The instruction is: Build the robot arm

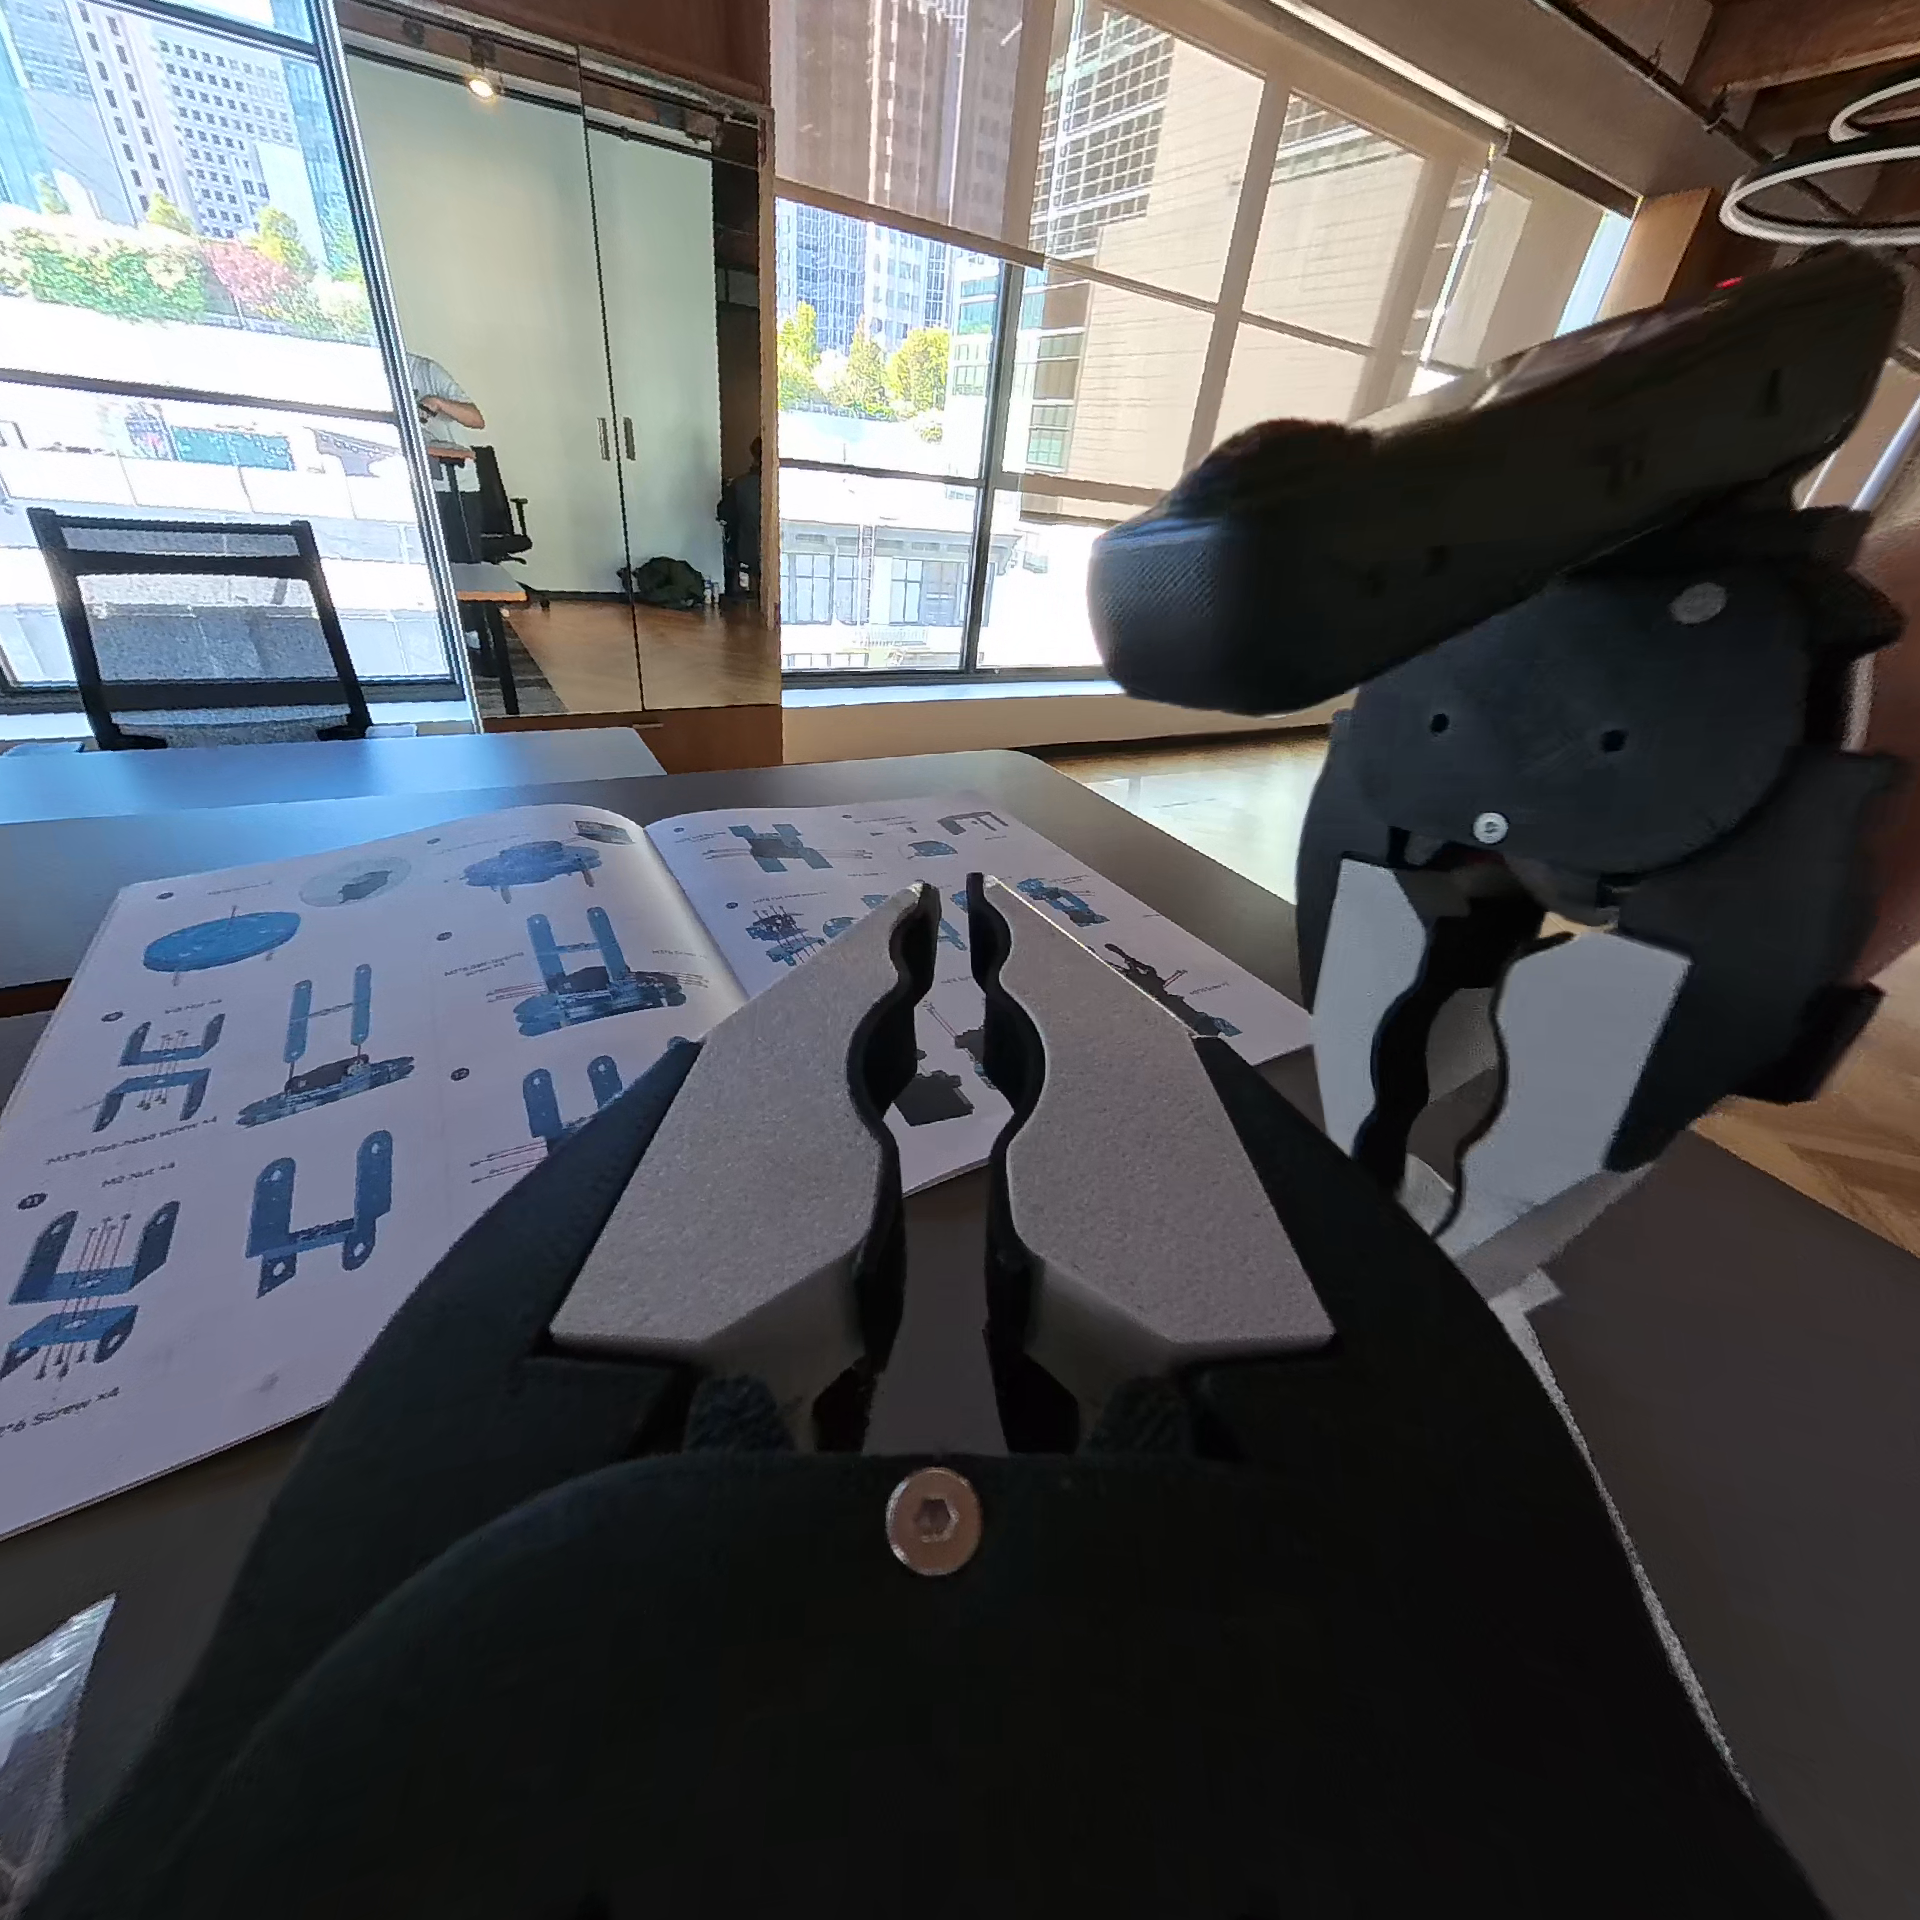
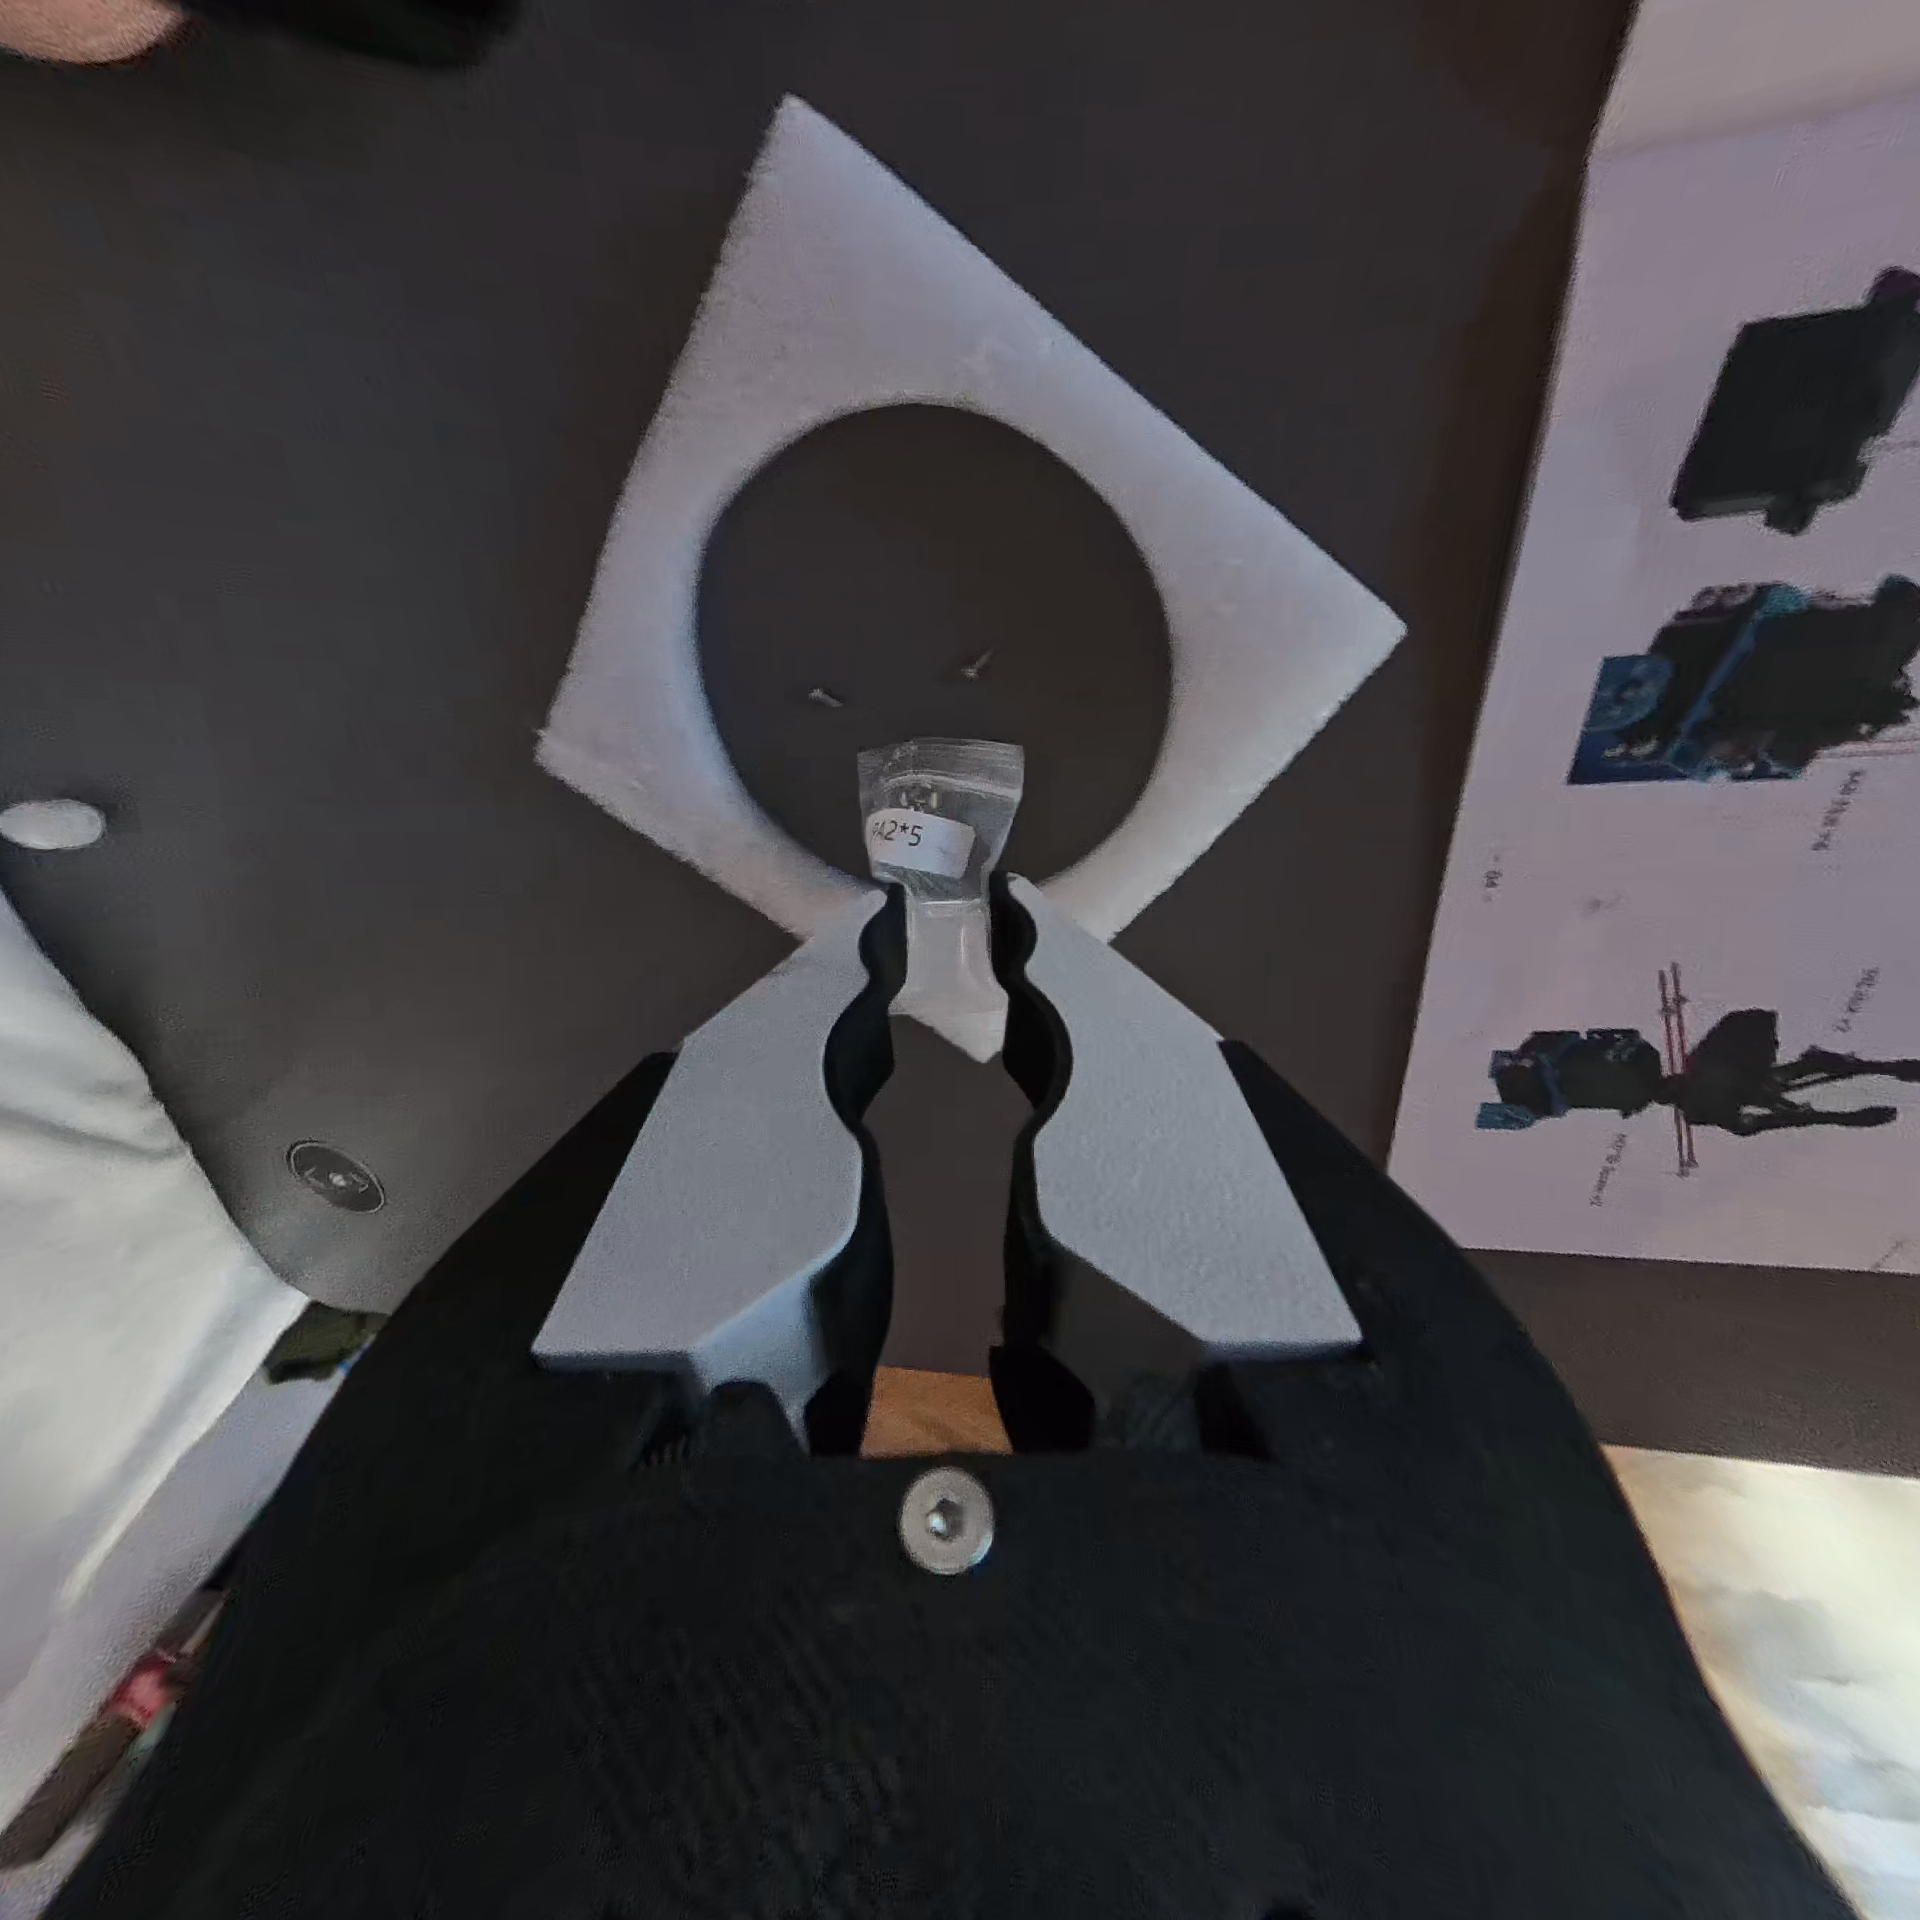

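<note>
My right gripper is shut on a small clear plastic bag with a white label. It holds the bag above a white foam square with a round hole. Two tiny screws lie on the dark table inside the hole. In the left wrist view the right gripper points down over the foam at the right. My left gripper is shut and empty, hovering over an open instruction booklet with blue part drawings.
The booklet also shows at the right in the right wrist view. The dark table ends near a wooden floor. A black chair stands behind the table by the windows. A crinkled clear bag lies at the lower left. My hands' fingertips stand some 15 centimetres from each other.
</note>
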`<state>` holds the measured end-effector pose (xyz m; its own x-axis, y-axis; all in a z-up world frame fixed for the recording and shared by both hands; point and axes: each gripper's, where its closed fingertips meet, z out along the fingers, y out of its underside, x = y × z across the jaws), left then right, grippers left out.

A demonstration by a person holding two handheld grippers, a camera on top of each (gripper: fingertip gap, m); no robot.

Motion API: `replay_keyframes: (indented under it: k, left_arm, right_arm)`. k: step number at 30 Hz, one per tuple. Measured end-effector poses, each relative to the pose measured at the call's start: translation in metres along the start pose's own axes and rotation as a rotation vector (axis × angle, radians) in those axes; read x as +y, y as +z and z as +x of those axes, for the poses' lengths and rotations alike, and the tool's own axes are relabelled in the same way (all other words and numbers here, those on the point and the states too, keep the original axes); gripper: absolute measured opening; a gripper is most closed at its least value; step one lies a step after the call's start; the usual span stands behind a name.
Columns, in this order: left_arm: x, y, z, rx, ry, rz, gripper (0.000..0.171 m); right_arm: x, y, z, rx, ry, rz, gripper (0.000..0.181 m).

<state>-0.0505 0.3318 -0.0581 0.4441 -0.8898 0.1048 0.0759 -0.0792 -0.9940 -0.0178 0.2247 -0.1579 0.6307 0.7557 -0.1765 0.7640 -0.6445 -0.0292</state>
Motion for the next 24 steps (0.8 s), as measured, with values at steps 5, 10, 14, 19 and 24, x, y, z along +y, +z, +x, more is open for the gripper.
replay_keyframes:
  k: [5,10,14,19,24]
  left_arm:
    - [-0.001,0.000,0.001,0.002,0.003,0.005,0.003]
    - [-0.002,-0.001,0.001,0.004,0.000,0.007,0.003]
    - [-0.001,-0.001,0.001,0.006,-0.002,0.004,0.003]
    - [-0.001,0.000,0.001,0.005,-0.005,0.003,0.003]
    - [0.000,0.000,0.000,0.004,-0.008,0.001,0.003]
  right_arm:
    - [0.001,0.004,-0.002,-0.024,0.021,-0.017,0.015]
    - [-0.001,0.005,-0.008,-0.053,0.021,-0.006,0.015]
    - [-0.002,0.006,-0.005,-0.089,0.094,-0.007,0.015]
    - [-0.004,0.005,0.000,-0.087,0.105,0.005,0.014]
    - [-0.006,0.005,0.007,-0.046,0.071,0.019,0.015]
